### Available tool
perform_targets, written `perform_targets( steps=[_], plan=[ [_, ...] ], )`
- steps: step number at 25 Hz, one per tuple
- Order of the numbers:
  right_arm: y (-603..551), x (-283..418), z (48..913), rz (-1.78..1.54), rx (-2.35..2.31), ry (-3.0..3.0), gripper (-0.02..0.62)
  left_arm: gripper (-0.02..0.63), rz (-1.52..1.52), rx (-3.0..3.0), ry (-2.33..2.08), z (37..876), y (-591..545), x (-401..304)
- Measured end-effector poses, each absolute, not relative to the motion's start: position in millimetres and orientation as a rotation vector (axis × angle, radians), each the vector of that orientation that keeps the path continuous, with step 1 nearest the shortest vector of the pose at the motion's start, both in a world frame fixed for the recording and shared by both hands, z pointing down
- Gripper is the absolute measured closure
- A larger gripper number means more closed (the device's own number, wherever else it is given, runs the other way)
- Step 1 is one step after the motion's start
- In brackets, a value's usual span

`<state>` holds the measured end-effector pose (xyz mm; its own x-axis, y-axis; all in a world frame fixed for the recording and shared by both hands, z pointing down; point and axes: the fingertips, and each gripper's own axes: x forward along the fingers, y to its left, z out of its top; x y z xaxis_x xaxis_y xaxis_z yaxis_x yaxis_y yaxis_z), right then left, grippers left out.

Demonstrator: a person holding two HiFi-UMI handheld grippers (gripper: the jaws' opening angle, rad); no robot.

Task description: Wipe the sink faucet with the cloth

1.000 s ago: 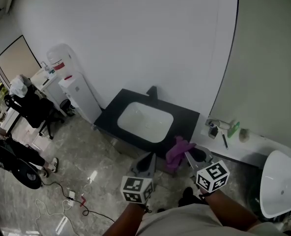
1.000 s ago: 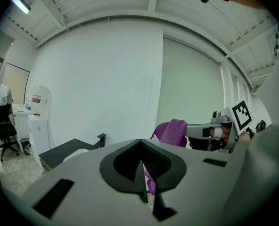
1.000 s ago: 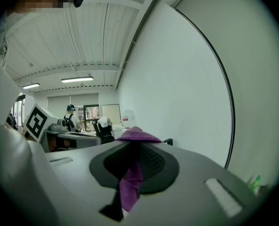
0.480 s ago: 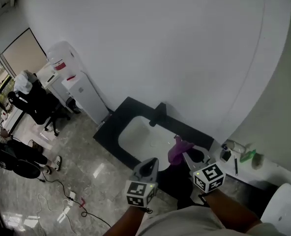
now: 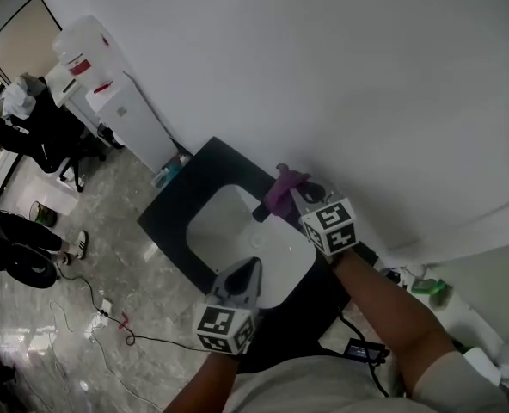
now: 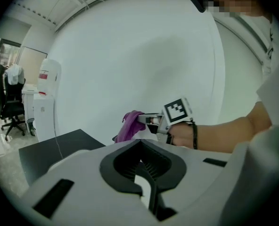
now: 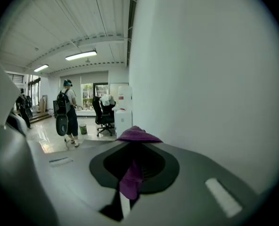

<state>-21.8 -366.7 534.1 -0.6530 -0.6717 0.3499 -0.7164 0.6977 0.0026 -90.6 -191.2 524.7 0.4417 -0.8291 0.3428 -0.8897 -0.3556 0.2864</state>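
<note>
Head view shows the left claw (image 5: 244,275) pressed together and empty above the sink's (image 5: 229,231) near rim. The right claw (image 5: 291,189) pinches the purple cloth (image 5: 279,193) at the faucet (image 5: 260,214) on the black counter (image 5: 170,218).

The right gripper (image 7: 134,147) grips a purple cloth (image 7: 131,180)

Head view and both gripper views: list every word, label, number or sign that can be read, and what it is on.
No text can be read in any view.
Red labels on the water dispenser: too small and blurred to read.
Marker cubes of the left claw and right claw: black-and-white square patterns, no letters or digits.
The cloth in the right claw: no print shows.
</note>
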Motion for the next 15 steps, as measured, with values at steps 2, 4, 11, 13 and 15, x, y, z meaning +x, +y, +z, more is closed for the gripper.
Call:
perform_targets(
  steps=[2,4,11,13,15],
  plan=[
    [-403,-34,572,0.191,1.095,-2.513,0.569,0.600,0.226,2.283,-1.426,536,-205,-98],
    [-426,-42,611,0.208,1.088,-2.445,0.569,0.600,0.247,2.286,-1.409,546,-213,-103],
    [-385,-56,640,0.244,1.012,-2.485,0.569,0.600,0.226,2.239,-1.377,562,-231,-116],
    [-353,-53,658,0.303,0.945,-2.471,0.569,0.600,0.232,2.244,-1.365,566,-239,-114],
    [-342,-38,667,0.338,0.969,-2.453,0.569,0.600,0.232,2.250,-1.332,567,-245,-110]
  ],
)
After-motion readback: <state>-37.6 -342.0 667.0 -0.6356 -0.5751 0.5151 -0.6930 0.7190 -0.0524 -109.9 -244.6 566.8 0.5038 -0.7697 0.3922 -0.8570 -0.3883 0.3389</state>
